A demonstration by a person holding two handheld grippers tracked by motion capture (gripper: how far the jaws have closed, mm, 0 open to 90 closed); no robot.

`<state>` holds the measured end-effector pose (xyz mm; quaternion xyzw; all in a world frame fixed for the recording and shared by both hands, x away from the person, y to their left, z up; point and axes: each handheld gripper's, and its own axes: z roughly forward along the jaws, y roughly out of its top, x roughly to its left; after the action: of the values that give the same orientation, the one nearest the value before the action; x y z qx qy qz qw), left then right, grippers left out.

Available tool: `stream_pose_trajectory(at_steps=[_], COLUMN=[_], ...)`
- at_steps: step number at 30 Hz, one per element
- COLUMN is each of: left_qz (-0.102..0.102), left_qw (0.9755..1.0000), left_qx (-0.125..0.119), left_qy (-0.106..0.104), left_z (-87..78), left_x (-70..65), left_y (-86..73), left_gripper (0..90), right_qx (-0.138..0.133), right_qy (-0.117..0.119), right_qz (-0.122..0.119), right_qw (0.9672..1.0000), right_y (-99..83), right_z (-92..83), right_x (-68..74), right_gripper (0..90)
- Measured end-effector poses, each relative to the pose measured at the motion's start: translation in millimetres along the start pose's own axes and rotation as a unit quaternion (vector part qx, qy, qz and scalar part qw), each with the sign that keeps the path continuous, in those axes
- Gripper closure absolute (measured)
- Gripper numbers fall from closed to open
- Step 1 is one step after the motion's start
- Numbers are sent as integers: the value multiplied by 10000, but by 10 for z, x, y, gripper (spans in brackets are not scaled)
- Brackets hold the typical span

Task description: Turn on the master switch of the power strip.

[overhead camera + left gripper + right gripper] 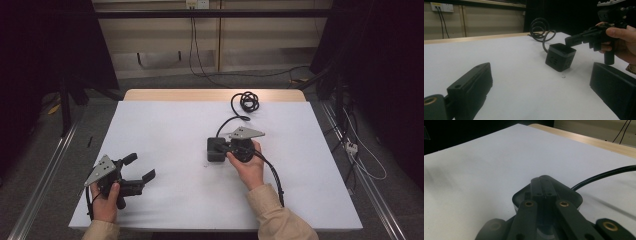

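Right gripper [226, 145] has its jaws pressed together, tips on or over the black cube-shaped adapter [216, 149] mid-table; whether they pinch it is unclear. Left gripper [141, 167] rests wide open, empty, near left. Likely step: grasping the adapter, its coiled cable [248, 101] trailing far; next needs a firm grip.

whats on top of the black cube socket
The right gripper sits over the black cube socket, jaws closed together above its top face. The top face beneath them is covered, and actual contact can't be confirmed.
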<state>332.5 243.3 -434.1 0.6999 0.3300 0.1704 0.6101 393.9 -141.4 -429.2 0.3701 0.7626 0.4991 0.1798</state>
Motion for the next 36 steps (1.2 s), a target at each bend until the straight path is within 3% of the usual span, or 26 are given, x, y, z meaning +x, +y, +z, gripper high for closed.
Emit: stream_pose_trajectory(at_steps=[36], left_qz=[0], left_qw=[10000], left_qx=[-39], left_qy=[-8], left_z=[-10], left_x=[-4], left_y=[4], left_gripper=[41], right_qx=[8], right_qy=[-17], right_qz=[-161], right_qw=[9999], right_y=[-40], right_z=[18], right_x=[39], right_gripper=[900])
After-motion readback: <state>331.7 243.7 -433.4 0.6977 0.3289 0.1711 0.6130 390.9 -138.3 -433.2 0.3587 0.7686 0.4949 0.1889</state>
